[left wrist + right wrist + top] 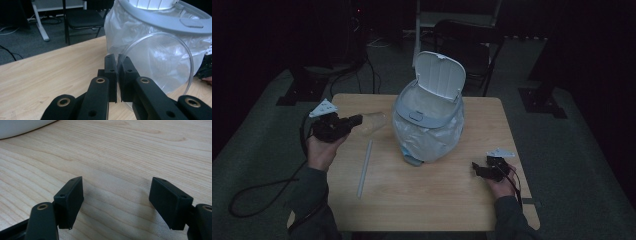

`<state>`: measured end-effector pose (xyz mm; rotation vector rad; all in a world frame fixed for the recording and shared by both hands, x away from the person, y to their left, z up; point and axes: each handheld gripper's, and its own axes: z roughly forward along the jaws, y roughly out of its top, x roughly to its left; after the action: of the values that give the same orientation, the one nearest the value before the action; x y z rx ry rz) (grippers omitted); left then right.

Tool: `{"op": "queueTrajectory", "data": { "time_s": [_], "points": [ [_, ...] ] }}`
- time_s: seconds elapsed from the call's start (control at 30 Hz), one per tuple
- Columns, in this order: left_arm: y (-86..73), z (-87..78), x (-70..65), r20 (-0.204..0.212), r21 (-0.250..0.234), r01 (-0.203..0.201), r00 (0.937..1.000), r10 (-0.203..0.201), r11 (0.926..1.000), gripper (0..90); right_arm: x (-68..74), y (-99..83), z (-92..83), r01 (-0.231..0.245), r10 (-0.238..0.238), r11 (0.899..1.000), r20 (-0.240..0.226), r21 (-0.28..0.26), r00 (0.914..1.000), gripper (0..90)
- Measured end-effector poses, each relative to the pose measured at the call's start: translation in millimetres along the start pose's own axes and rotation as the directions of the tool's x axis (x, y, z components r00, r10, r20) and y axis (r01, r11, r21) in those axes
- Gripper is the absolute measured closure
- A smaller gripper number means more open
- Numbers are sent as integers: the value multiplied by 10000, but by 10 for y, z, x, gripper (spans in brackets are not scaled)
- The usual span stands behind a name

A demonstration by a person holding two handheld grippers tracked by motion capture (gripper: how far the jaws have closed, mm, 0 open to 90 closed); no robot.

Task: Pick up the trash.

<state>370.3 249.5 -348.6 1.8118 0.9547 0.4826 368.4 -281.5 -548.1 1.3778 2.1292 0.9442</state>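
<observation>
The left gripper (117,62) is clenched on the rim of a clear plastic cup (160,62); the left gripper view shows the thin rim pinched between the two black pads, with the cup's round mouth facing the camera. In the high view the left gripper (354,120) is held above the table's left edge, pointing right, and the clear plastic cup (373,121) appears as a faint transparent shape beyond the jaw tips, just left of the bin.

The right gripper (116,197) is released: the right gripper view shows its jaws spread wide with bare wood grain between them and nothing held. The high view places the right gripper (479,170) low over the table's (437,195) right side, well apart from the cup.

The small bin (427,132) stands near the table's centre, lined with a translucent bag, its grey rim ring visible. The high view shows its white lid (440,75) swung up and open, a detail cut off at the top edge in the left gripper view. There the bag-covered wall of the small bin (140,32) stands directly behind the cup.

A pale straw (364,168) lies on the wood between the left hand (322,150) and the bin, touching neither.
</observation>
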Motion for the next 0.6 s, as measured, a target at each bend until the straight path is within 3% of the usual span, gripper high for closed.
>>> {"op": "queueTrajectory", "data": {
  "time_s": [0.6],
  "points": [
    [271, -37, -19, -135, -444, -320, 9994, 314, 9985, 871, 0, 0, 0, -1, 1, 10000, 0, 1, 10000, 267]
  ]
}}
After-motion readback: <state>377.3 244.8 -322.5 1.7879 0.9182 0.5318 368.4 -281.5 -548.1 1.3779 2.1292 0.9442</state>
